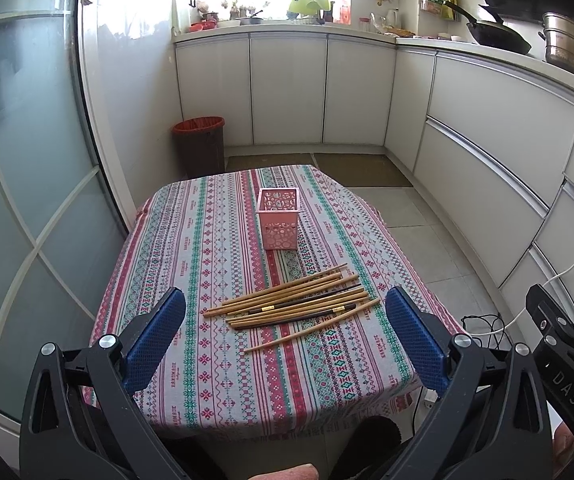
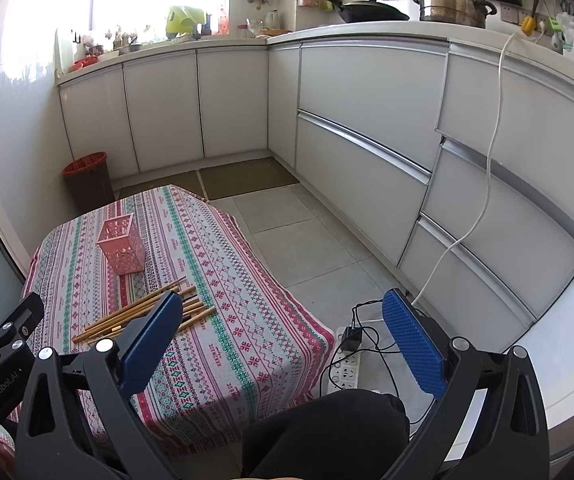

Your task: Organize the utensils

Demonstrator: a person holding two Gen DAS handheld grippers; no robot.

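Left gripper [image 1: 285, 312]: closest thing to us, big black plastic clamp with blue dimpled pads, jaws spread wide and holding nothing, hovering just short of the pile.
Right gripper [image 2: 283, 320]: same build, also spread wide and empty, hanging off the table's right edge over the grey floor tiles.
Table [image 1: 191, 272]: small, draped in a woven cloth with red, green and white patterned stripes. Soft fabric, so we reckon thin sticks will sit low in it.
Pink square holder [image 1: 278, 218]: perforated plastic cup, upright at mid-table, well beyond the pile, looks empty from what we can see.
Chopsticks [image 1: 295, 302]: loose fanned heap of slim tan bamboo sticks plus a couple of dark ones with gold bands, lying flat near the front edge, between the left pads in that view.
How we'd do it: pinch near mid-length across the sticks, take one or a few, keep them level, then tip them upright over the holder's opening. Round smooth sticks may roll or scissor, so close slowly.
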